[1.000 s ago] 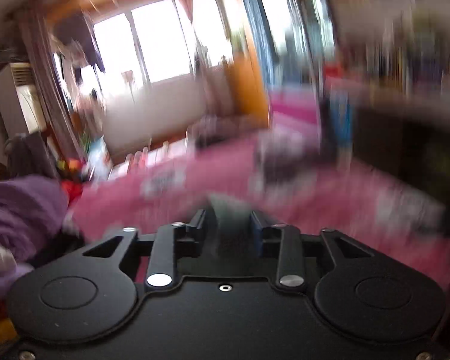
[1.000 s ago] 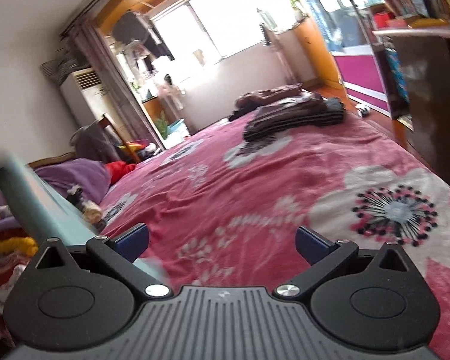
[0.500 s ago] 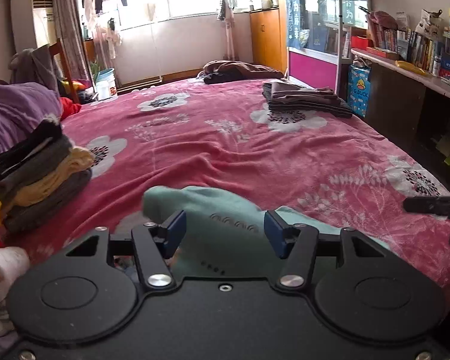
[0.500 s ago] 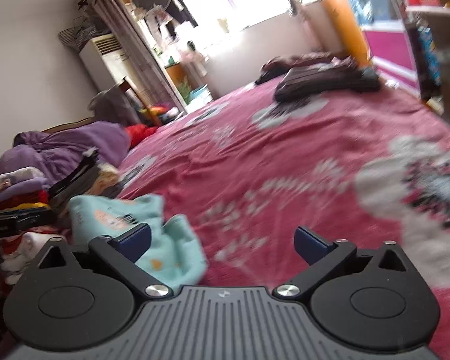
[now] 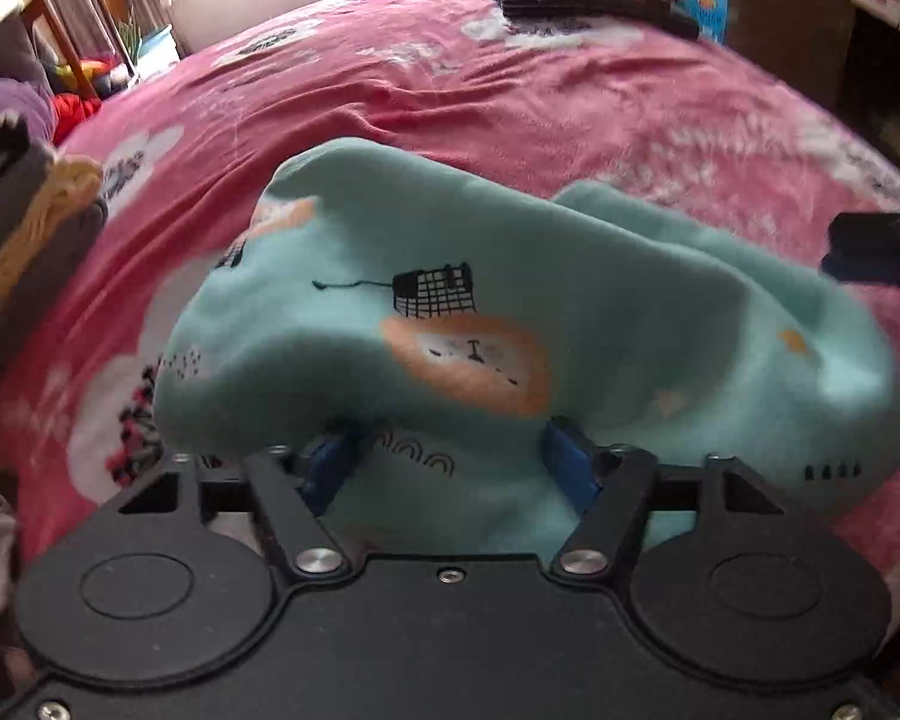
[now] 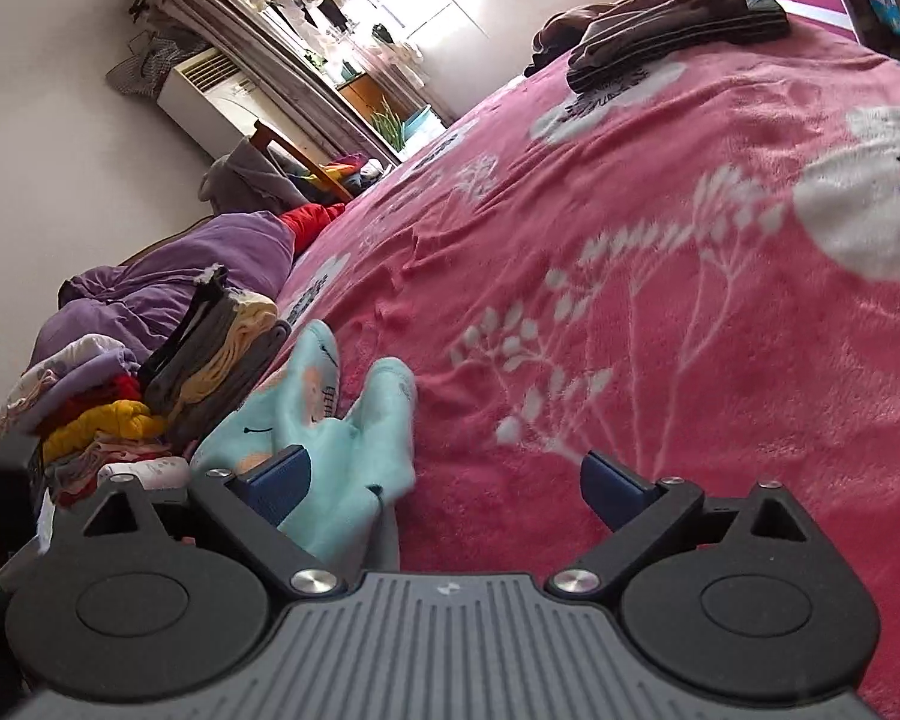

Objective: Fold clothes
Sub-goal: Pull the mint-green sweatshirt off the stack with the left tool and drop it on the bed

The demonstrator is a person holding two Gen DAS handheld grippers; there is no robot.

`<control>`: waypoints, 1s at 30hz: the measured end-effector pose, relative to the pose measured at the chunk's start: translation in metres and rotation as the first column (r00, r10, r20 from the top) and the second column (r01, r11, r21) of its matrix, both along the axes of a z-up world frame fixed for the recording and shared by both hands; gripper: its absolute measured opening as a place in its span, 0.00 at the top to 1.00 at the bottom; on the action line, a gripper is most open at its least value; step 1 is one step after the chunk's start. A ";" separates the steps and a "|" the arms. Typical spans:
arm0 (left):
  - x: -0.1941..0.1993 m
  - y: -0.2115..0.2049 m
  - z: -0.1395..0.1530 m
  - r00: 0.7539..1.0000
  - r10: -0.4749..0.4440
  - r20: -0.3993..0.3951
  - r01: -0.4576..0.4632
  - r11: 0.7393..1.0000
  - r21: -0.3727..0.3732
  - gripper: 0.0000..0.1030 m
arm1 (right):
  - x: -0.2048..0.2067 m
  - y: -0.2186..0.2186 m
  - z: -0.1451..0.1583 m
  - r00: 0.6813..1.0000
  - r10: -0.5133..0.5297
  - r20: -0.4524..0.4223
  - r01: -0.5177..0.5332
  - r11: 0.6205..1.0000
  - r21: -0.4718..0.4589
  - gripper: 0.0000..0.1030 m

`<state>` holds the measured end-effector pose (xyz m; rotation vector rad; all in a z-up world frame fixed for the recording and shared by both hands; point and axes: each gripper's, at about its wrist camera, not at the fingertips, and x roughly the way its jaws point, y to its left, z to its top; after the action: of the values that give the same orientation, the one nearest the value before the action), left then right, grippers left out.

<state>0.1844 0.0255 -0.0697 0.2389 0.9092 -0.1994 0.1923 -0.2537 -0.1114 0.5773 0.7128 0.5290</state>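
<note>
The left gripper [image 5: 450,462] stands open with the teal printed garment [image 5: 510,312] bunched between its fingers on the pink floral bedspread [image 5: 450,96]; the right gripper [image 6: 444,489] is spread wide beside it.

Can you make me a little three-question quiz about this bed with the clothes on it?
1. True or false: the mint-green printed garment lies between the left tongs' open fingers.
2. What is the right tongs holding? A) the garment B) nothing C) a yellow sweater
3. Fill in: the dark brown folded clothes pile sits at the ____ end of the pink flowered blanket.

Key
1. True; the fabric bulges over the blue pads, which are apart.
2. B; its fingers are wide open, and the garment only lies by its left finger.
3. Far.
</note>
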 end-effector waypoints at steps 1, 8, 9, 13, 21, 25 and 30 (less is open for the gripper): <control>-0.002 -0.003 0.004 1.000 -0.016 0.006 0.016 1.000 0.000 0.76 | 0.000 0.001 -0.001 1.000 0.001 -0.008 -0.001 1.000 0.008 0.07; -0.008 -0.016 0.071 0.989 -0.059 0.137 0.079 0.986 -0.146 0.99 | -0.006 -0.019 0.004 0.998 -0.067 -0.003 0.067 0.993 0.095 0.07; -0.010 -0.018 0.091 0.981 -0.055 0.188 0.091 0.978 -0.189 0.99 | -0.006 -0.025 0.005 0.996 -0.088 -0.003 0.087 0.989 0.120 0.07; -0.024 -0.029 0.177 0.911 -0.037 0.411 0.143 0.963 -0.229 0.99 | -0.012 -0.043 0.006 0.987 -0.161 0.009 0.156 0.970 0.186 0.07; -0.012 -0.054 0.217 0.857 0.013 0.515 0.148 0.952 -0.269 0.94 | -0.030 -0.010 0.013 0.977 -0.064 0.201 0.072 0.997 -0.035 0.07; 0.024 -0.070 0.160 0.920 0.013 0.393 0.057 0.984 -0.167 0.42 | -0.040 0.006 0.017 0.958 0.001 0.286 0.044 0.988 -0.151 0.06; 0.021 -0.053 0.116 0.944 0.065 0.325 -0.013 0.987 -0.160 0.42 | -0.051 0.026 0.021 0.921 0.094 0.377 0.023 0.955 -0.295 0.06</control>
<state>0.2051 -0.0274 0.0459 0.1037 0.5615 -0.1861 0.1412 -0.2277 -0.0902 0.1687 0.4111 0.5390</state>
